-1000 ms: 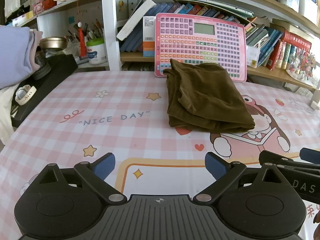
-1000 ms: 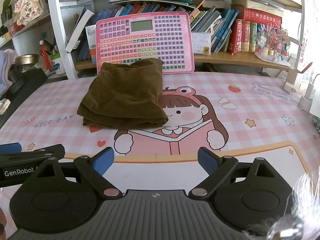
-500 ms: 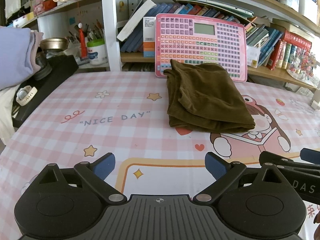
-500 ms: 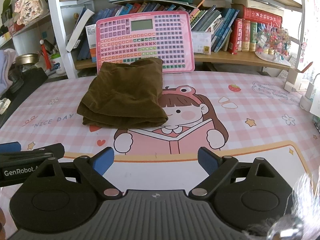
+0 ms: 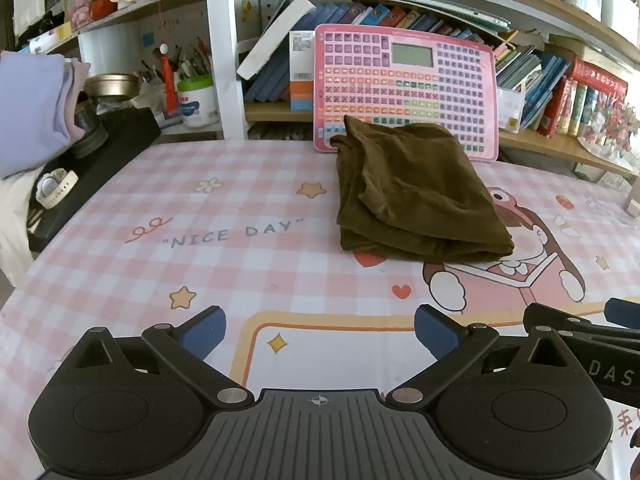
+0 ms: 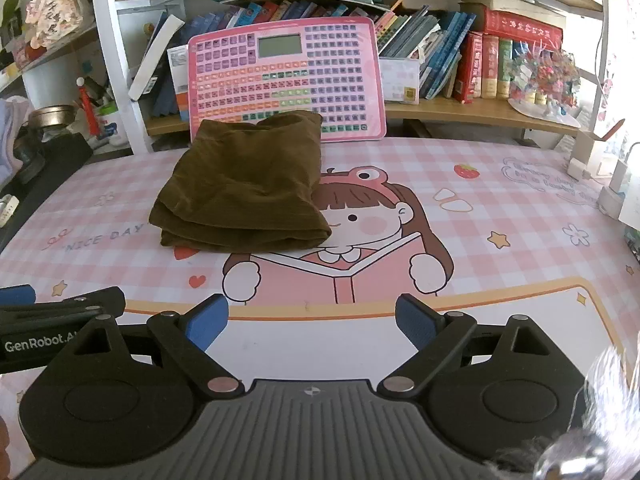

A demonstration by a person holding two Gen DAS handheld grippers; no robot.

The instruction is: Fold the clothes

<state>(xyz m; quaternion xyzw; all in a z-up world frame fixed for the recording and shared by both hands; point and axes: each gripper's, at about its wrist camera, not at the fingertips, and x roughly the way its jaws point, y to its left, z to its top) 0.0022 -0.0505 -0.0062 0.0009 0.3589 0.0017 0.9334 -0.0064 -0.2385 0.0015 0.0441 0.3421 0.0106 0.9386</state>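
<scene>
A folded olive-brown garment [image 5: 412, 192] lies on the pink checked tablecloth [image 5: 224, 248], at the far middle of the table; it also shows in the right wrist view [image 6: 244, 192]. My left gripper [image 5: 318, 332] is open and empty, low over the near edge, well short of the garment. My right gripper [image 6: 312, 326] is open and empty too, beside the left one. The right gripper's side shows at the right of the left wrist view [image 5: 580, 336], and the left gripper's side at the left of the right wrist view [image 6: 60, 312].
A pink keyboard toy [image 5: 404, 88] leans on the bookshelf right behind the garment. A black case [image 5: 100, 168] with a white watch sits at the table's left edge. White chargers [image 6: 612, 184] lie at the right edge. Shelves of books stand behind.
</scene>
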